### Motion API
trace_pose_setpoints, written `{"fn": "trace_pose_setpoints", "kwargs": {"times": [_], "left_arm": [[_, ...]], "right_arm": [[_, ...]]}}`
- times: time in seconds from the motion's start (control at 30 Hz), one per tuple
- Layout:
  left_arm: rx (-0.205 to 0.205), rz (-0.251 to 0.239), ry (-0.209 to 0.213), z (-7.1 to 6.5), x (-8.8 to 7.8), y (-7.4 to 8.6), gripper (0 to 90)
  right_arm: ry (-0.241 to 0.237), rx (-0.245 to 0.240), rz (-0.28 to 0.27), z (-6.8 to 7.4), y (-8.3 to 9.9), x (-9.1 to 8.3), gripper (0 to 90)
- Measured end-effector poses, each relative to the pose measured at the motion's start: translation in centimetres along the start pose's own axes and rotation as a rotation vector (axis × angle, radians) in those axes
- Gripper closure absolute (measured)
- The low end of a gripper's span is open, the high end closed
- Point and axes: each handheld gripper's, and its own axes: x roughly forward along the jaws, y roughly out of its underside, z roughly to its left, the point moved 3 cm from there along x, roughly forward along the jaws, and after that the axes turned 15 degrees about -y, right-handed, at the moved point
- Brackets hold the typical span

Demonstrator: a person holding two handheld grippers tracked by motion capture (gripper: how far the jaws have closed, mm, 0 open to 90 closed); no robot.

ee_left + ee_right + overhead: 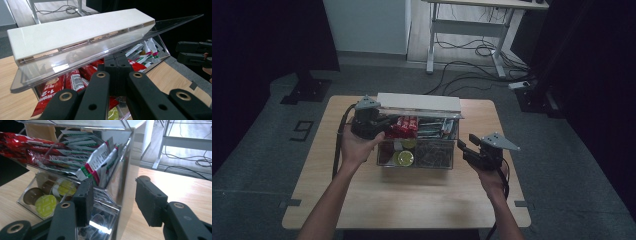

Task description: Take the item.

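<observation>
Right gripper (113, 195) fingers spread beside clear box (447, 162); left gripper (115, 61) fingers pressed together above red sachets (75, 80)

Ahead of the left tool (116, 75): a raised clear lid (82, 60) with a white block (75, 32) on it, slanting overhead and roofing the way in. Under that lid, just past the closed jaws, red sachets (72, 80) packed tight, barring any deeper reach. Off to that tool's right, bare bench (170, 77).

Between the parted jaws of the right tool (113, 200): the corner wall of the clear box (122, 190). Beyond its left jaw, upright sachets (100, 162) and round capsules (46, 205) crowding the compartments. Beyond its right jaw, open bench (180, 182), unobstructed.

Nearer the person than both tools, wide free bench (412, 200).
</observation>
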Motion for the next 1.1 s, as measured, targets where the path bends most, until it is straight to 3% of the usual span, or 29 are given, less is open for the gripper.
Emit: {"fn": "trace_pose_setpoints", "kwargs": {"times": [0.6, 1.1], "left_arm": [[0.001, 0.006, -0.002, 0.0, 0.0, -0.2, 90.0], [0.002, 0.002, -0.004, 0.0, 0.0, -0.2, 90.0]], "right_arm": [[-0.044, -0.023, 0.002, 1.0, -1.8, 1.3, 52.2], [-0.048, -0.019, -0.002, 1.2, -2.3, 2.5, 52.8]]}}
